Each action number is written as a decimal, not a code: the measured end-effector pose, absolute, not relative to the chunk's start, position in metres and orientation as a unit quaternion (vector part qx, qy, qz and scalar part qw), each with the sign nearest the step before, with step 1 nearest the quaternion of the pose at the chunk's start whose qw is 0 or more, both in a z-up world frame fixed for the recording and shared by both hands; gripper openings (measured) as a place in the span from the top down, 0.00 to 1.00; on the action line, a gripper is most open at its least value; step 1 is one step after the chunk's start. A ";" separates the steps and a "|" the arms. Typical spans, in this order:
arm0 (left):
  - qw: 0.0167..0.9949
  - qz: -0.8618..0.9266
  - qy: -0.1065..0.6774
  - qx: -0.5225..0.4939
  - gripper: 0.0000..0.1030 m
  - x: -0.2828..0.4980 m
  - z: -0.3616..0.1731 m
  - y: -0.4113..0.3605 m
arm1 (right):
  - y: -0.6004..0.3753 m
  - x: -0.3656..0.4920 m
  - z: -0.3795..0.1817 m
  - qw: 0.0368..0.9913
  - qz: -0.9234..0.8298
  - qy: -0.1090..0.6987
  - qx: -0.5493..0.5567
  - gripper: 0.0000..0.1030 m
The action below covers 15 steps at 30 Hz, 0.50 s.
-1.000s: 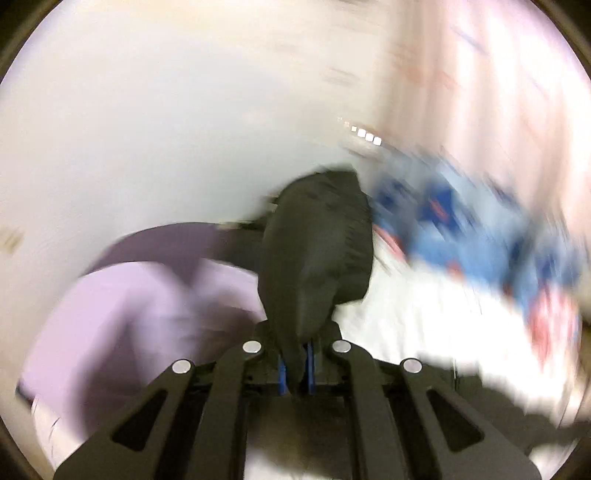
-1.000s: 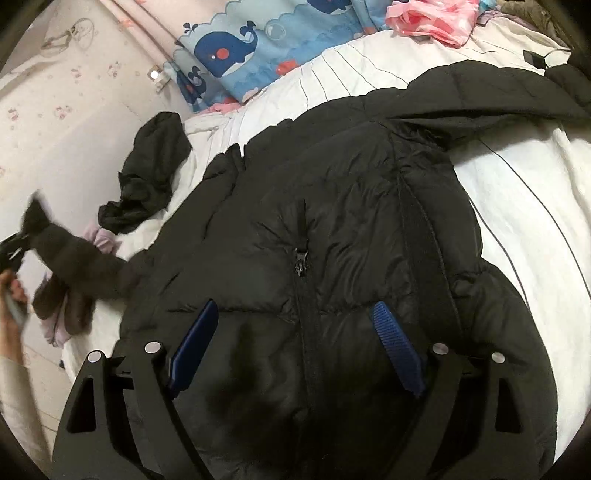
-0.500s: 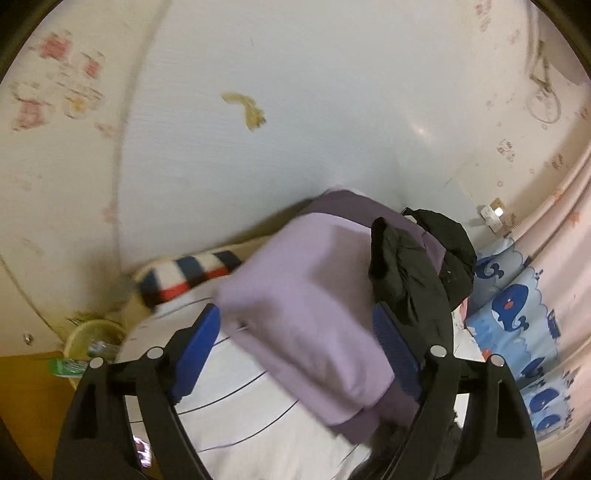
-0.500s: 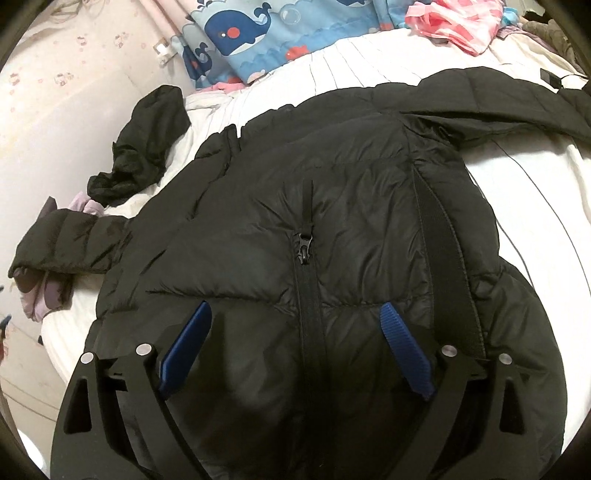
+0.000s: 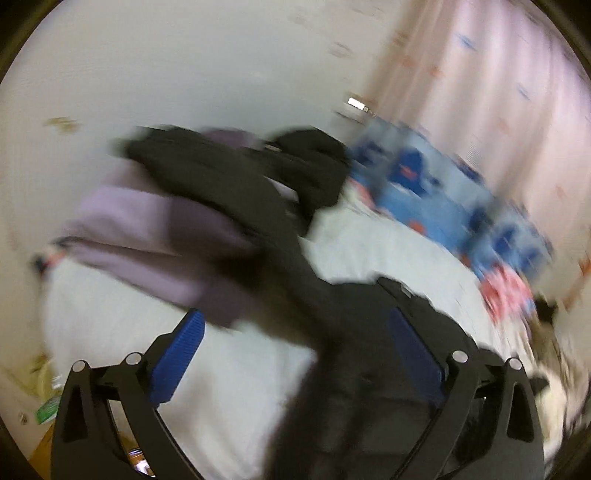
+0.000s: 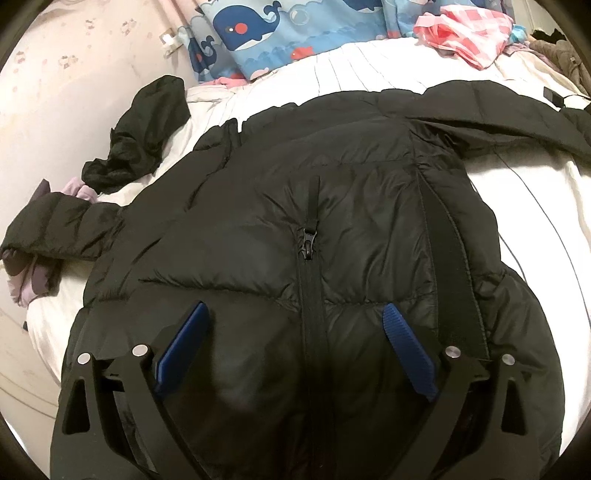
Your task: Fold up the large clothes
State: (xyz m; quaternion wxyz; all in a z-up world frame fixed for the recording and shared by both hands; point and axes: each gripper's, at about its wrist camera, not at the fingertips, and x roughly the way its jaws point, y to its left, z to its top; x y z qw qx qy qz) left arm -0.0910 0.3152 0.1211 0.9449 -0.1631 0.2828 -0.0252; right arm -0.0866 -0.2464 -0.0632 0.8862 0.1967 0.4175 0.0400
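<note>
- Left wrist view, blurred. My left gripper (image 5: pixel 291 354) stands with fingers wide; the jaws have just been opening. The dark sleeve (image 5: pixel 229 199) runs up and to the left away from them across the frame, and nothing is pinched. I cannot tell through the blur whether cloth brushes a pad.
- Same view: sleeve lies over a lilac garment (image 5: pixel 147 236) on the white bed (image 5: pixel 384 258). One small black garment (image 5: pixel 314 166) sits beyond it, a whale-print cover (image 5: pixel 424 184) further back.
- Right wrist view, sharp. My right gripper (image 6: pixel 295 343) also stands wide, jaws just been opening a little more, empty, hanging over the lower front of the black jacket (image 6: pixel 332 221).
- Jacket lies front up on the bed (image 6: pixel 517 192), zipper (image 6: pixel 308 240) running straight away from my fingers: long axis in line with the right gripper, collar at the far end.
- Count: one jacket, two sleeves. Left sleeve (image 6: pixel 55 229) spread out to the left, cuff on the lilac garment (image 6: pixel 37 280); right sleeve (image 6: pixel 517 114) stretched to the upper right.
- Others: one black garment (image 6: pixel 140 129), one whale cover (image 6: pixel 266 37), one pink checked cloth (image 6: pixel 469 29).
- Judgement: spreading looks done, no fold made yet. Left hand is nearer the left sleeve; right is nearer the hem and right sleeve.
</note>
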 end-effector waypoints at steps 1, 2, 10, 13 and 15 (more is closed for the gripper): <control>0.943 -0.051 0.289 -0.157 0.07 -0.082 0.114 0.293 | -0.246 -0.087 -0.063 0.887 0.040 0.418 0.195 0.11; 0.939 -0.077 0.297 -0.156 0.07 -0.075 0.106 0.273 | -0.246 -0.087 -0.064 0.887 0.039 0.418 0.194 0.10; 0.887 -0.153 0.364 -0.241 0.07 0.013 0.021 0.126 | -0.247 -0.088 -0.061 0.884 0.049 0.417 0.207 0.09; 0.897 -0.129 0.362 -0.219 0.07 0.032 -0.003 0.085 | -0.257 -0.090 -0.056 0.881 0.058 0.407 0.233 0.09; 0.906 -0.116 0.363 -0.183 0.07 0.031 -0.018 0.065 | -0.269 -0.094 -0.048 0.881 0.067 0.394 0.253 0.09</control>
